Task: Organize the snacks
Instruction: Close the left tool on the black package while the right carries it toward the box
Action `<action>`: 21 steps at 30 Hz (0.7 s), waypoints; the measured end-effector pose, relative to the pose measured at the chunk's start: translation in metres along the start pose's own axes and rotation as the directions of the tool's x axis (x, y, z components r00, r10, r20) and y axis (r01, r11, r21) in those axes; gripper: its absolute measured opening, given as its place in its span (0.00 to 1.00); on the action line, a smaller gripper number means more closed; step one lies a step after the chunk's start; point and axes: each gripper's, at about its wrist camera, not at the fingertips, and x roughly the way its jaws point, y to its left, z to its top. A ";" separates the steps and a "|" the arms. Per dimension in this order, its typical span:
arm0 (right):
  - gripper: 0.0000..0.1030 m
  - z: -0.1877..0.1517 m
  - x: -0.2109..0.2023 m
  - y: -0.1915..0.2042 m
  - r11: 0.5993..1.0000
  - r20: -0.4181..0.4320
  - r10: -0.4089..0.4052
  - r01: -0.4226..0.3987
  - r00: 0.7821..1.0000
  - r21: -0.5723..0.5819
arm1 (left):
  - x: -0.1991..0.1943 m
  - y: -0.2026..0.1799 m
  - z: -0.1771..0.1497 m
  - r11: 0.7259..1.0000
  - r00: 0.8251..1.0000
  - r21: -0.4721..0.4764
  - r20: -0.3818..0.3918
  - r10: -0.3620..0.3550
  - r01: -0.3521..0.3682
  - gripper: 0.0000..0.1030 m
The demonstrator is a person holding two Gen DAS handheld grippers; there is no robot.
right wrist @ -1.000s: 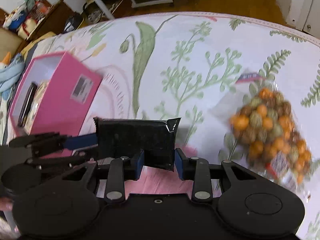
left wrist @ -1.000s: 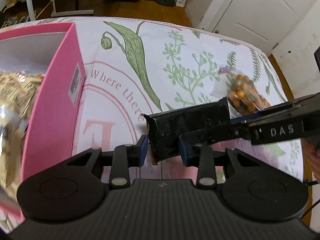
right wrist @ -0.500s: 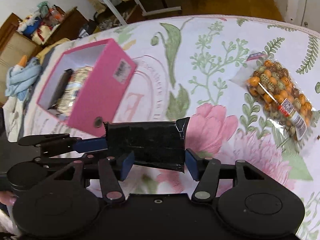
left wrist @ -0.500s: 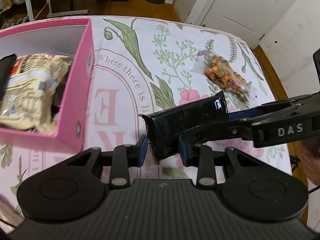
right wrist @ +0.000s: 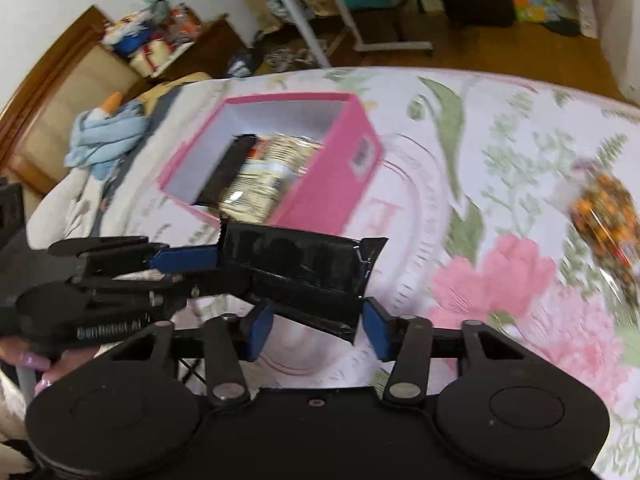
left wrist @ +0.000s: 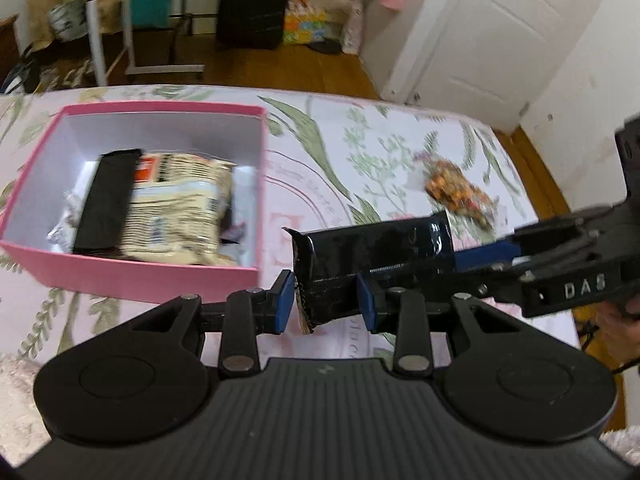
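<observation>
A black snack packet (left wrist: 372, 256) hangs in the air above the flowered cloth, to the right of the pink box (left wrist: 132, 270). My left gripper (left wrist: 326, 306) is shut on the packet's left end. In the right wrist view the same packet (right wrist: 296, 268) lies between the pads of my right gripper (right wrist: 316, 334), which stand apart from its sides, so the right gripper is open. The pink box (right wrist: 340, 184) holds a cream bag (left wrist: 176, 208) and a black packet (left wrist: 106, 200). A clear bag of orange nuts (left wrist: 456, 192) lies on the cloth to the right.
The bed's flowered cloth (left wrist: 340, 160) ends at a wooden floor (left wrist: 280, 68) with a suitcase (left wrist: 254, 0) and a metal stand (left wrist: 132, 52). A white door (left wrist: 492, 28) is at the far right. A blue cloth (right wrist: 108, 136) lies left of the box.
Both grippers have lifted and pulled back with the black packet; the box and its contents have come into view. The right gripper's jaws have opened off the packet; the left stays shut on it.
</observation>
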 end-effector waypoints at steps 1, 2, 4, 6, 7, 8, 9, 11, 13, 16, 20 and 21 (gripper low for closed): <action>0.45 0.003 0.001 0.005 1.000 0.004 0.007 -0.007 1.000 -0.012 | -0.005 0.008 0.002 1.000 1.000 -0.015 0.012 -0.002 0.002 0.31; 0.41 0.006 0.003 0.010 1.000 0.008 0.015 -0.015 1.000 -0.024 | -0.011 0.015 0.005 1.000 1.000 -0.030 0.026 0.002 -0.001 0.31; 0.36 0.013 0.009 0.019 0.999 0.012 0.031 -0.030 0.999 -0.039 | -0.018 0.026 0.011 0.999 0.998 -0.039 0.053 0.023 -0.021 0.31; 0.35 0.019 0.016 0.027 0.998 0.018 0.049 -0.048 0.999 -0.049 | -0.023 0.037 0.017 0.998 0.996 -0.047 0.077 0.045 -0.042 0.31; 0.35 0.023 0.020 0.030 0.997 0.023 0.056 -0.055 0.998 -0.052 | -0.025 0.042 0.019 0.997 0.995 -0.052 0.085 0.055 -0.051 0.31; 0.35 0.027 0.024 0.033 0.997 0.029 0.063 -0.061 0.998 -0.056 | -0.026 0.047 0.021 0.996 0.994 -0.060 0.088 0.067 -0.062 0.31; 0.35 0.031 0.029 0.035 0.996 0.039 0.063 -0.061 0.997 -0.059 | -0.026 0.051 0.023 0.995 0.993 -0.067 0.093 0.077 -0.071 0.31; 0.35 0.042 0.040 0.039 0.995 0.062 0.064 -0.060 0.996 -0.074 | -0.025 0.061 0.027 0.992 0.989 -0.077 0.104 0.107 -0.099 0.32; 0.35 0.054 0.051 0.040 0.995 0.079 0.063 -0.057 0.995 -0.081 | -0.020 0.069 0.030 0.989 0.985 -0.083 0.108 0.134 -0.125 0.32; 0.35 0.073 0.069 0.037 0.995 0.093 0.067 -0.060 0.993 -0.080 | -0.007 0.082 0.037 0.983 0.981 -0.093 0.098 0.169 -0.160 0.31; 0.35 0.092 0.092 0.038 0.995 0.082 0.063 -0.056 0.995 -0.082 | 0.006 0.096 0.051 0.976 0.971 -0.091 0.114 0.209 -0.199 0.33; 0.35 0.095 0.097 0.037 0.996 0.079 0.057 -0.051 0.995 -0.079 | 0.010 0.099 0.055 0.975 0.969 -0.085 0.120 0.216 -0.207 0.33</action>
